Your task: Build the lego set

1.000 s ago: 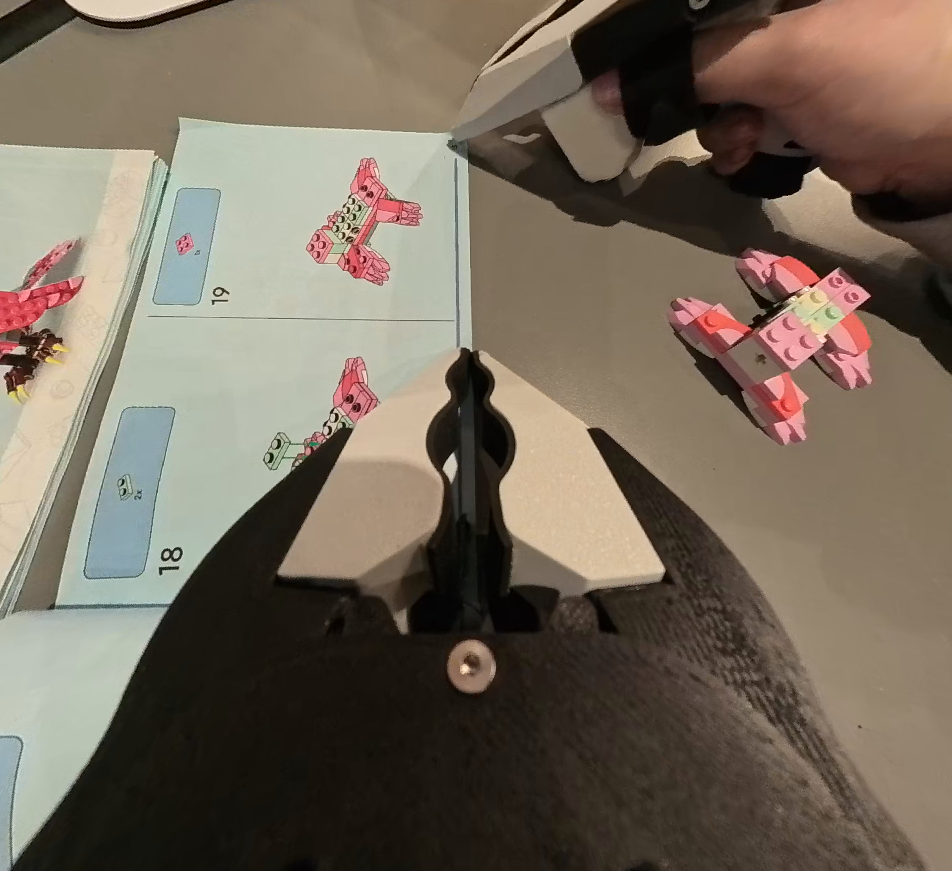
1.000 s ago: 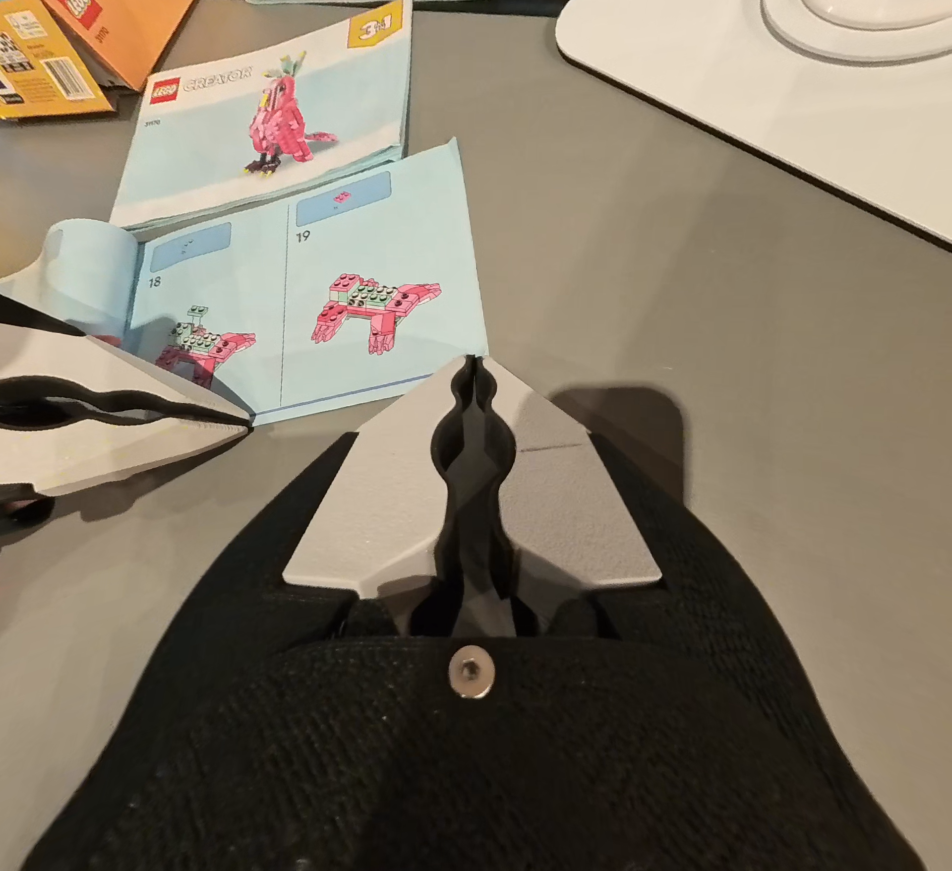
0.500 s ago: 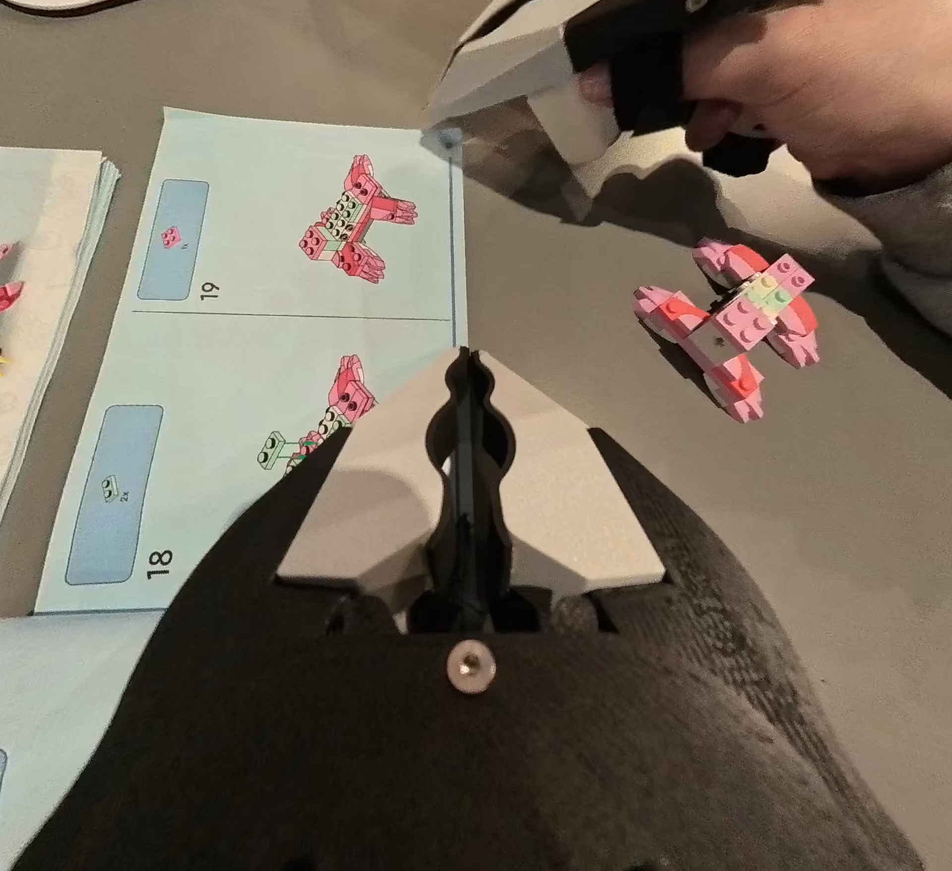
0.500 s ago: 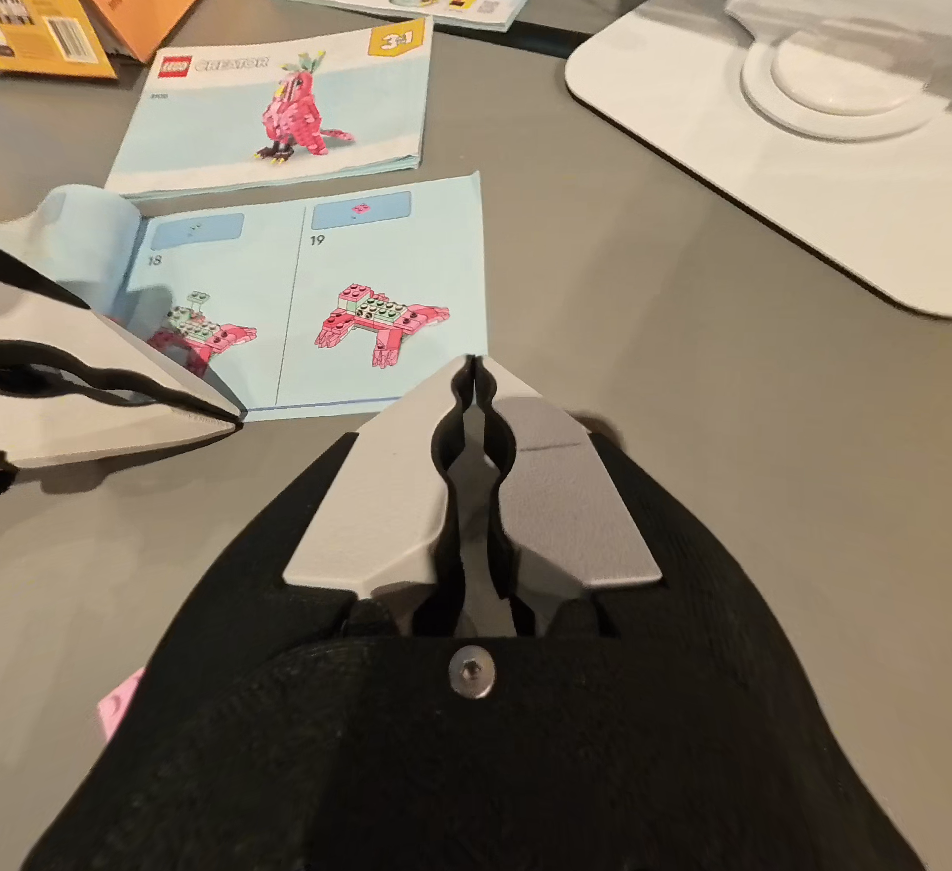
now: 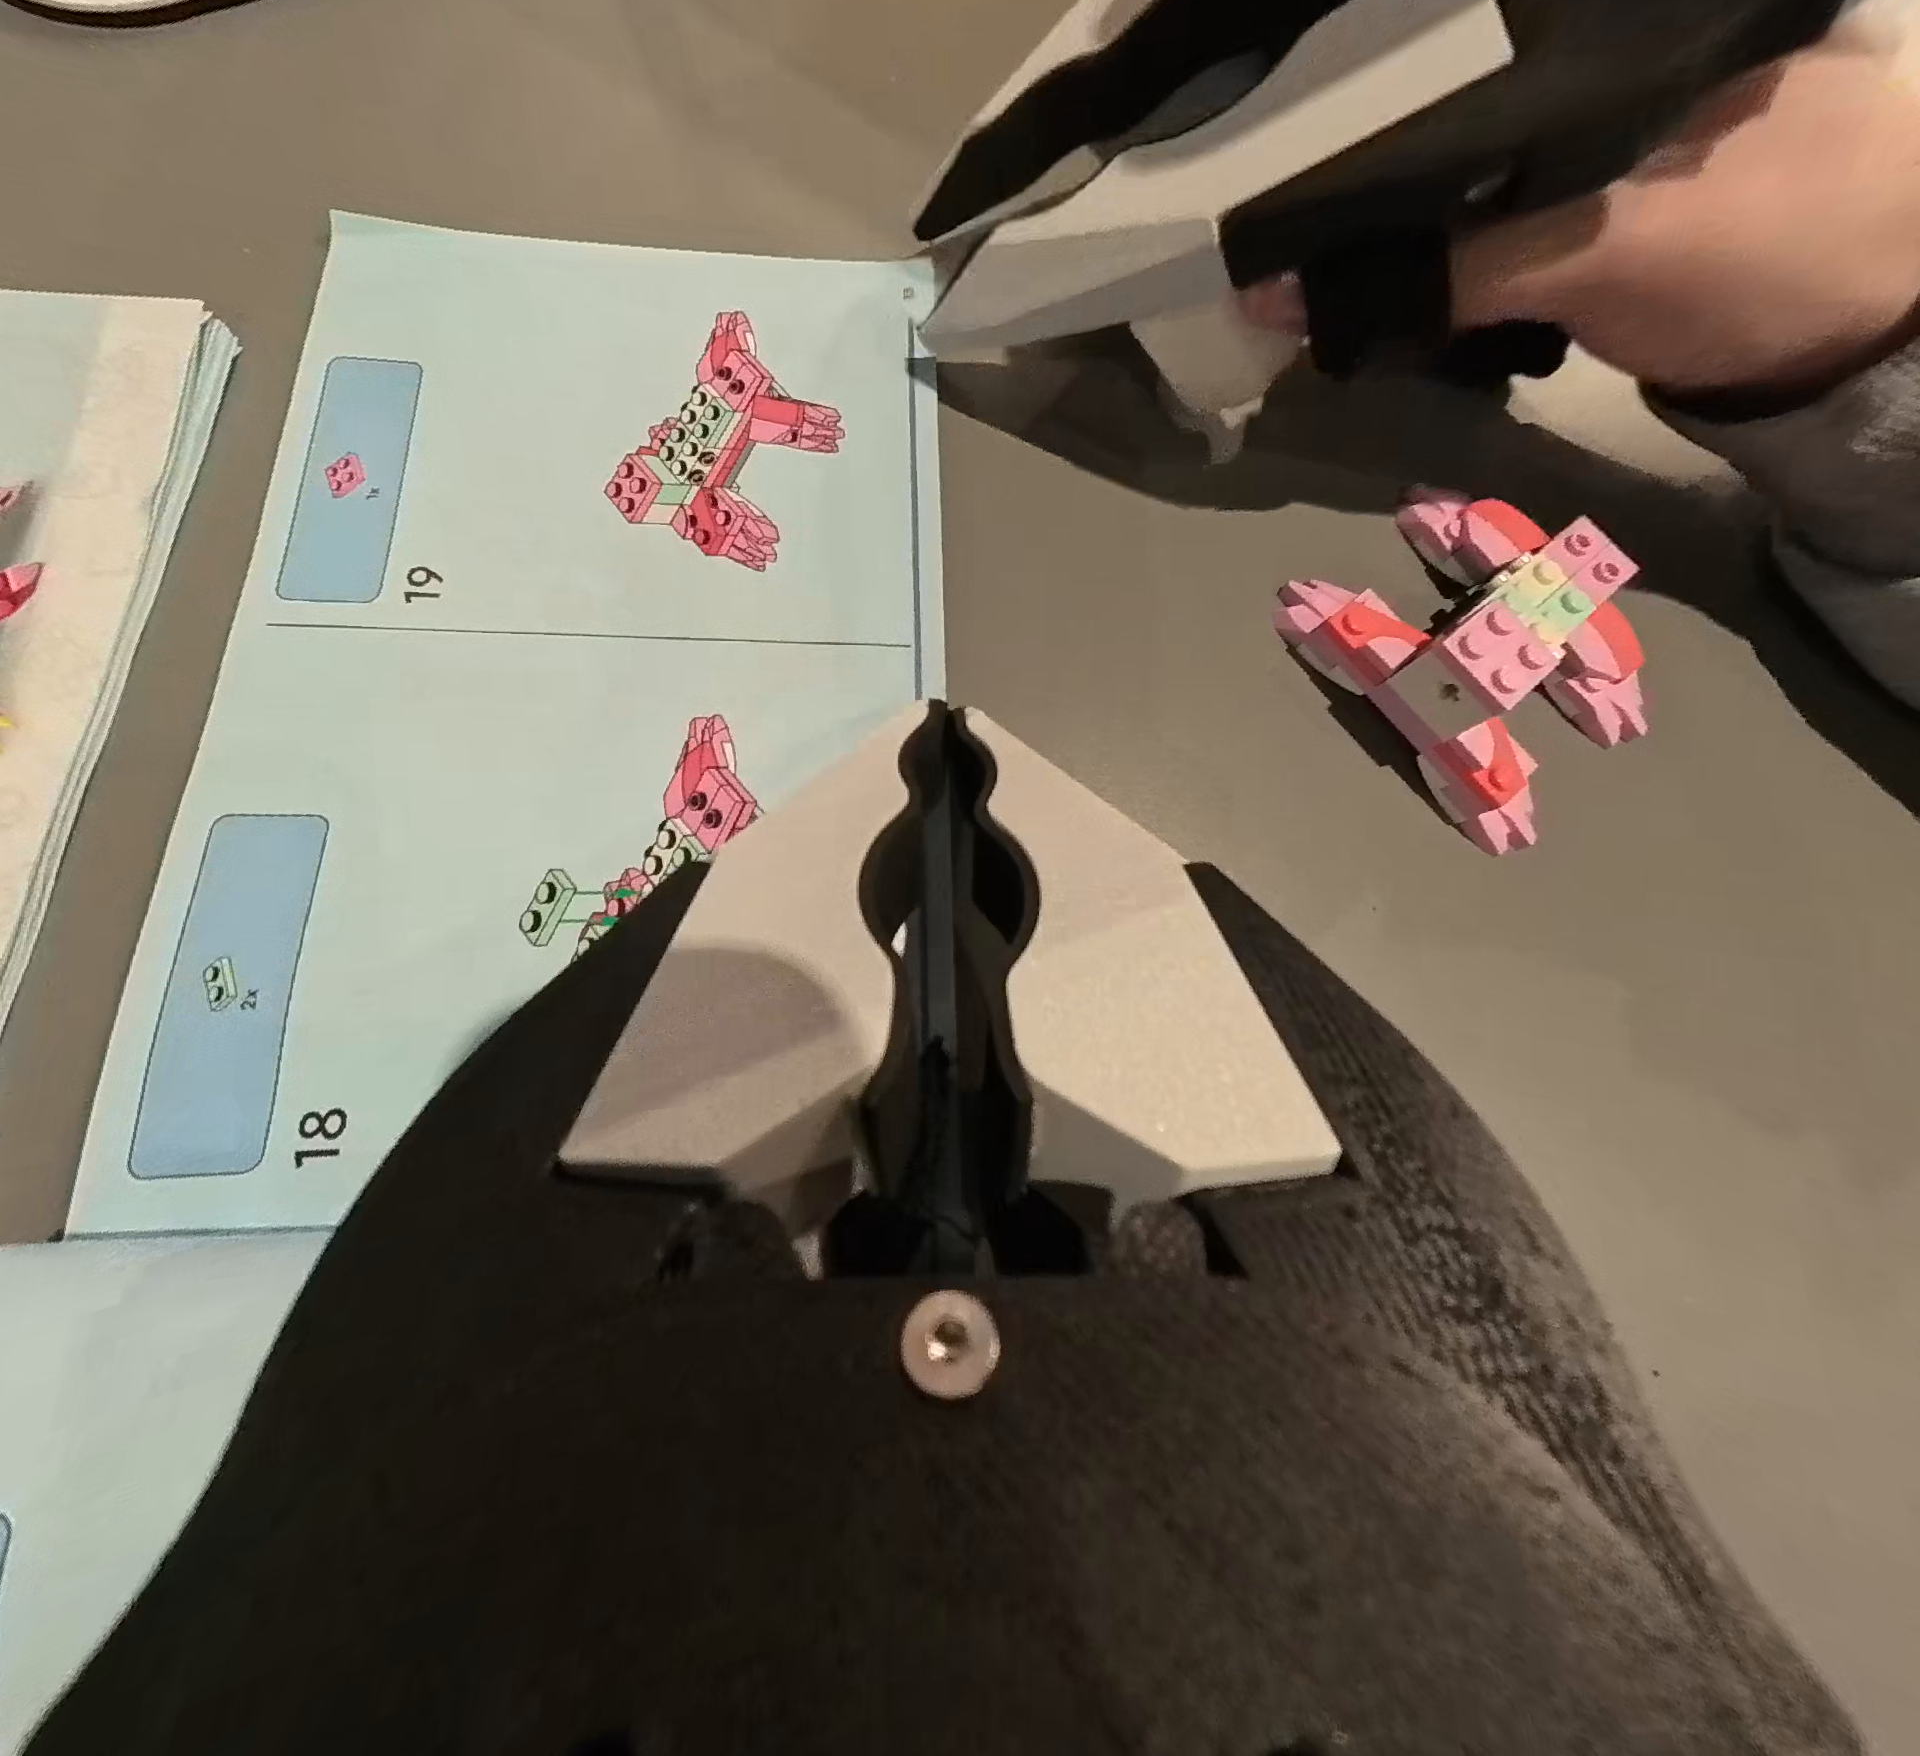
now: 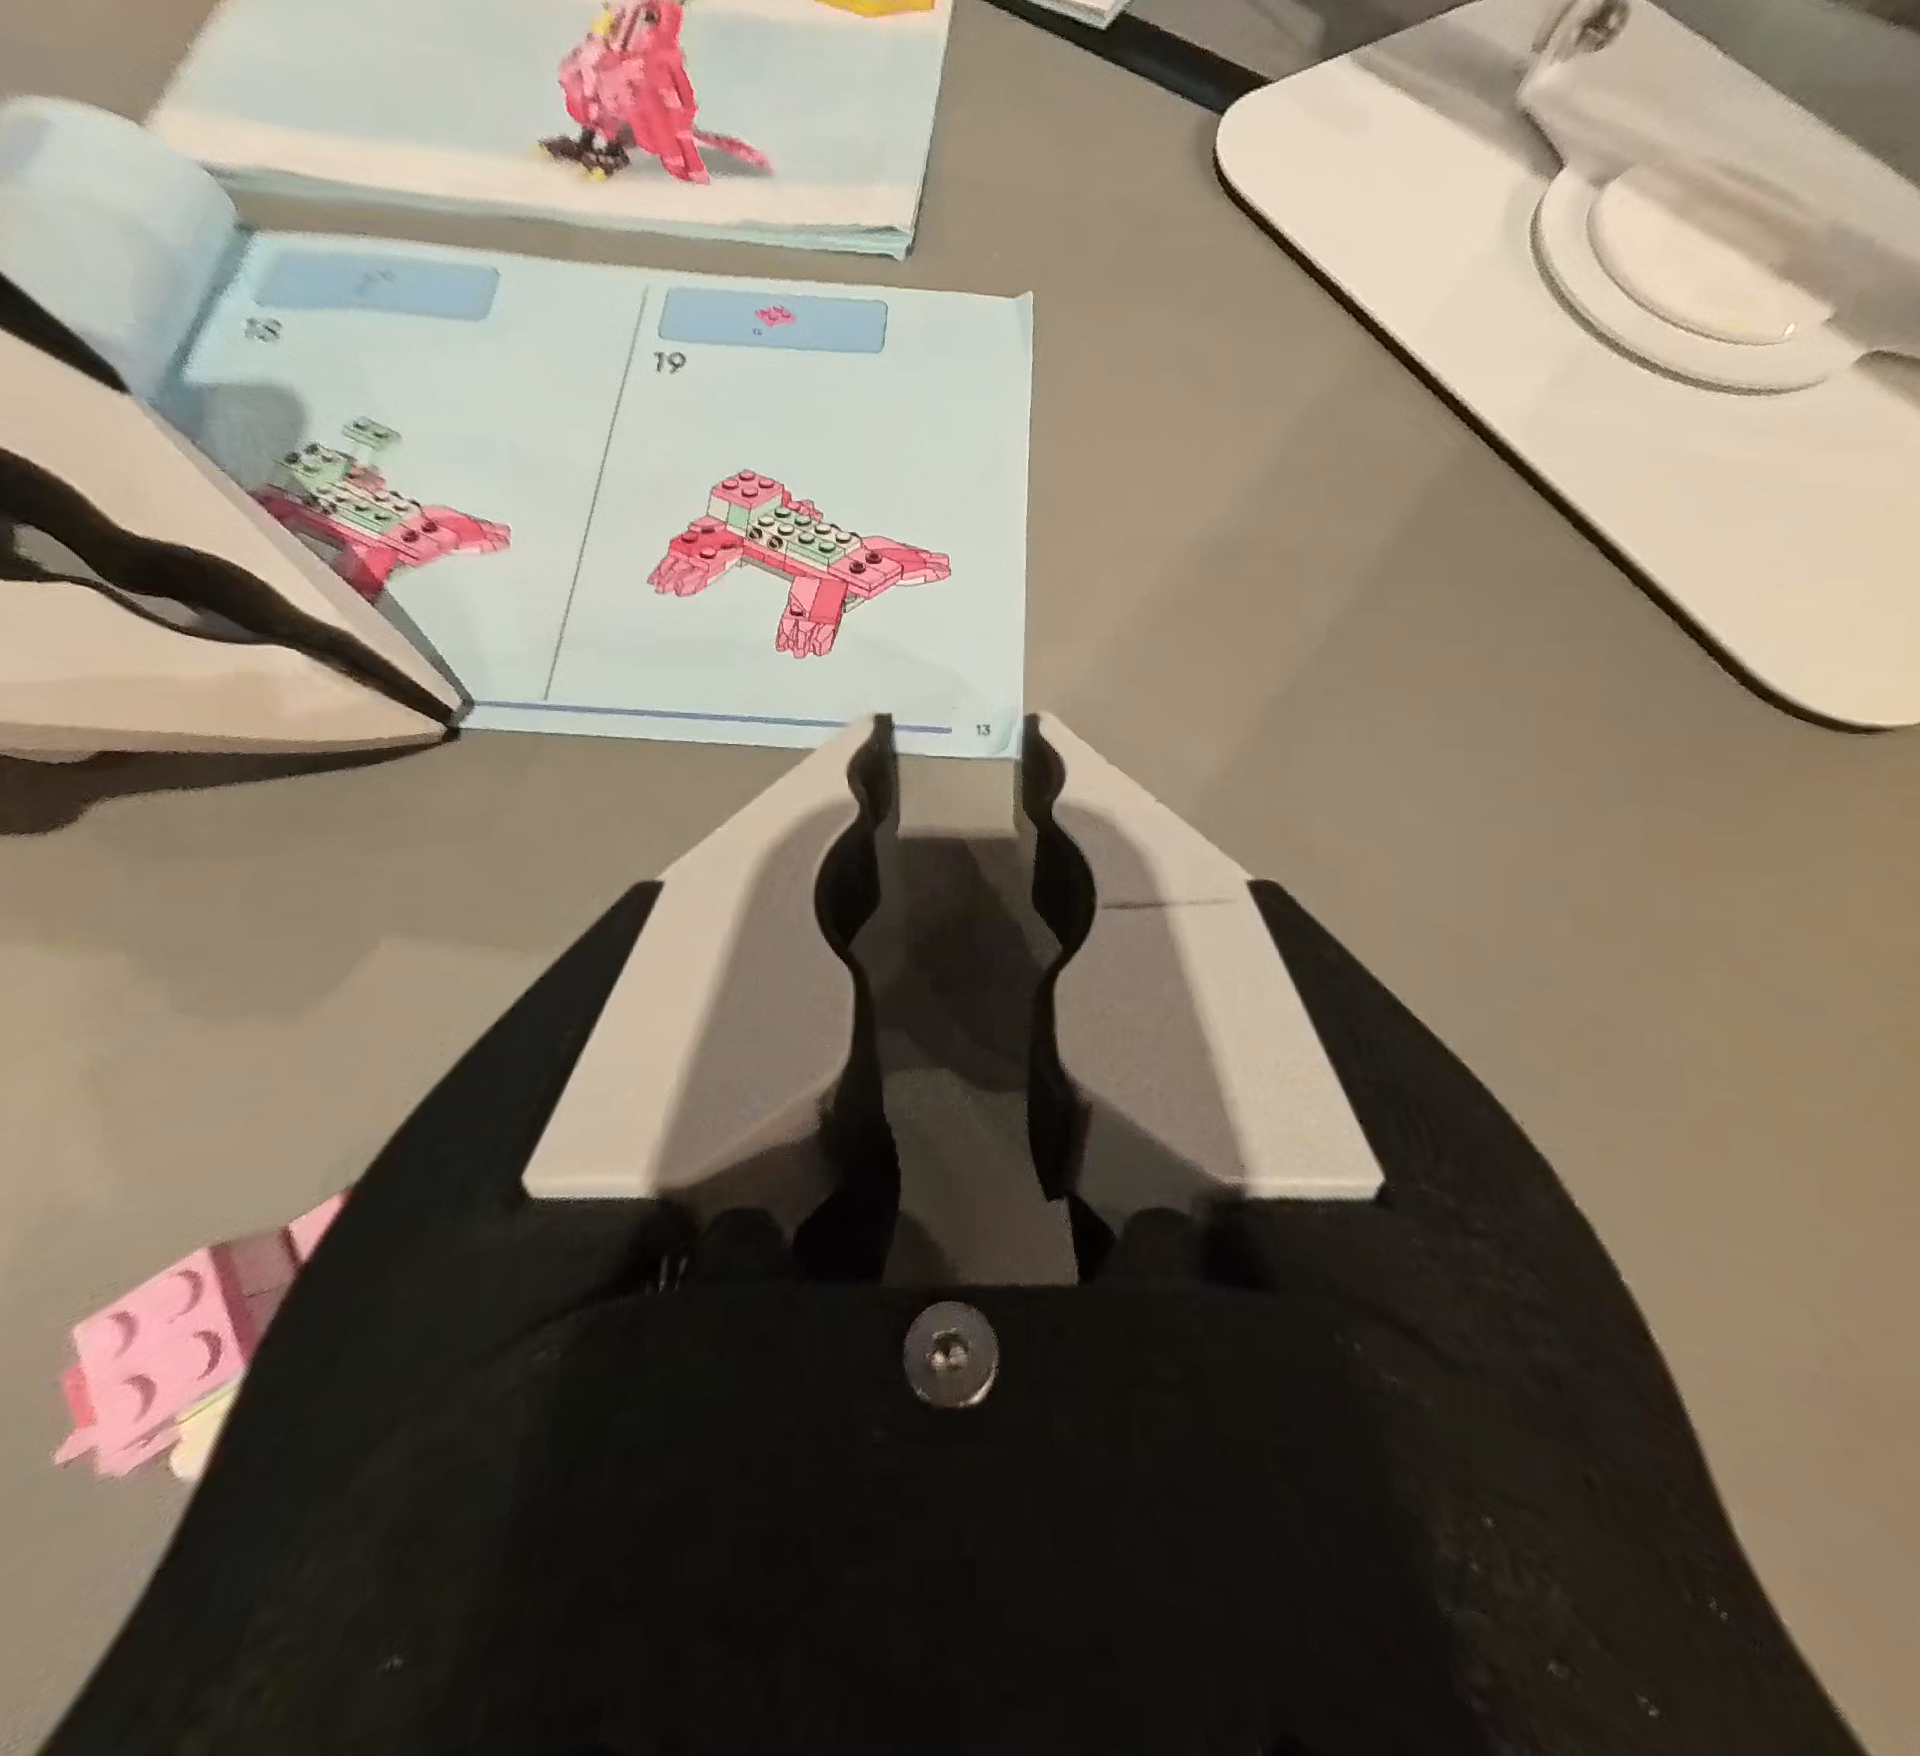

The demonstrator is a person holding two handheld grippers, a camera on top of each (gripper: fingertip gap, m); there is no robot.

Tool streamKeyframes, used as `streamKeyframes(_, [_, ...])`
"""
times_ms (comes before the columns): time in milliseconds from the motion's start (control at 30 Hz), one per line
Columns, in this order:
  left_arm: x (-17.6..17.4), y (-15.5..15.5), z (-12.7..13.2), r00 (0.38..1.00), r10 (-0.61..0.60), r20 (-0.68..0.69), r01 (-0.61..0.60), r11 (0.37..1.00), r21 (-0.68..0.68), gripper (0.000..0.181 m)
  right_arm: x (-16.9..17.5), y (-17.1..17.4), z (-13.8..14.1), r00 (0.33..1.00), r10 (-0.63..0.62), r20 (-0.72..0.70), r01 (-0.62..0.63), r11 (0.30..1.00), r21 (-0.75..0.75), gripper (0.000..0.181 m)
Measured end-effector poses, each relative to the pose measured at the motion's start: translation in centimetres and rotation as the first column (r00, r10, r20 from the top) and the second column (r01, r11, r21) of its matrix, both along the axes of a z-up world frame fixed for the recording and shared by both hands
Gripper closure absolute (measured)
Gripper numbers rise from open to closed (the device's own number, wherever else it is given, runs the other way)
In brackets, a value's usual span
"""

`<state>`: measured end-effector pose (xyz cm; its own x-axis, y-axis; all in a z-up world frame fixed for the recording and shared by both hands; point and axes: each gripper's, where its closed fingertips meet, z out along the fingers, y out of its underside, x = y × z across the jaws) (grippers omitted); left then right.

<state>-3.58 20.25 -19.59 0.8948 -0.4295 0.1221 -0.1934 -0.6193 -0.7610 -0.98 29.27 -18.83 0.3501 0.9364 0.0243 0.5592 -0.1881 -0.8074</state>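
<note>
Right wrist view: booklets [image 6: 582,75], white stand [image 6: 1621,356].

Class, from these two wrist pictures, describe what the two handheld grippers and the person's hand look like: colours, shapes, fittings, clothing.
Both the left gripper and the right gripper look alike: two pale grey wedge-shaped fingers with black wavy inner pads, set in a textured black body with one silver screw. The hand has a black strap across its fingers and a grey sleeve.
</note>
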Motion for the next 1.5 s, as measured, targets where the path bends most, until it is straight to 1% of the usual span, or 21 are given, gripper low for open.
streamKeyframes(100, [0.0, 0.0, 0.0, 1.0, 0.0, 0.004, 0.0, 1.0, -0.001, 0.181, 0.3, 0.1, -0.5, 0.999, -0.026, 0.04, 0.025, 1.0, 0.014, 0.152])
streamKeyframes(200, [0.0, 0.0, 0.0, 1.0, 0.0, 0.006, 0.0, 1.0, -0.002, 0.181, 0.3, 0.0, -0.6, 0.998, -0.027, 0.051, 0.026, 1.0, 0.014, 0.152])
streamKeyframes(500, [0.0, 0.0, 0.0, 1.0, 0.001, 0.009, -0.001, 1.0, -0.003, 0.181, -0.2, -0.8, -0.6, 0.998, 0.029, 0.055, -0.031, 0.999, 0.034, 0.147])
streamKeyframes(633, [0.0, 0.0, 0.0, 1.0, 0.001, 0.008, -0.001, 1.0, -0.003, 0.181, -0.4, -0.8, -0.6, 0.998, 0.033, 0.058, -0.036, 0.998, 0.045, 0.147])
streamKeyframes(833, [0.0, 0.0, 0.0, 1.0, 0.002, 0.006, -0.002, 1.0, -0.002, 0.181, -0.6, -0.5, -0.4, 0.999, 0.021, 0.035, -0.022, 0.999, 0.024, 0.157])
streamKeyframes(1067, [0.0, 0.0, 0.0, 1.0, 0.002, 0.009, -0.002, 1.0, -0.004, 0.181, -1.0, -1.3, -0.5, 0.995, 0.068, 0.067, -0.074, 0.994, 0.086, 0.161])
streamKeyframes(1133, [0.0, 0.0, 0.0, 1.0, 0.002, 0.009, -0.002, 1.0, -0.003, 0.181, -1.1, -1.2, -0.4, 0.996, 0.059, 0.073, -0.066, 0.993, 0.102, 0.159])
streamKeyframes(1267, [0.0, 0.0, 0.0, 1.0, 0.002, 0.009, -0.002, 1.0, -0.004, 0.181, -0.8, -0.6, -0.3, 0.997, 0.004, 0.072, -0.012, 0.993, 0.117, 0.148])
streamKeyframes(1500, [0.0, 0.0, 0.0, 1.0, 0.002, 0.01, -0.002, 1.0, -0.004, 0.181, -0.7, -0.4, -0.4, 0.997, -0.037, 0.068, 0.03, 0.995, 0.099, 0.149])
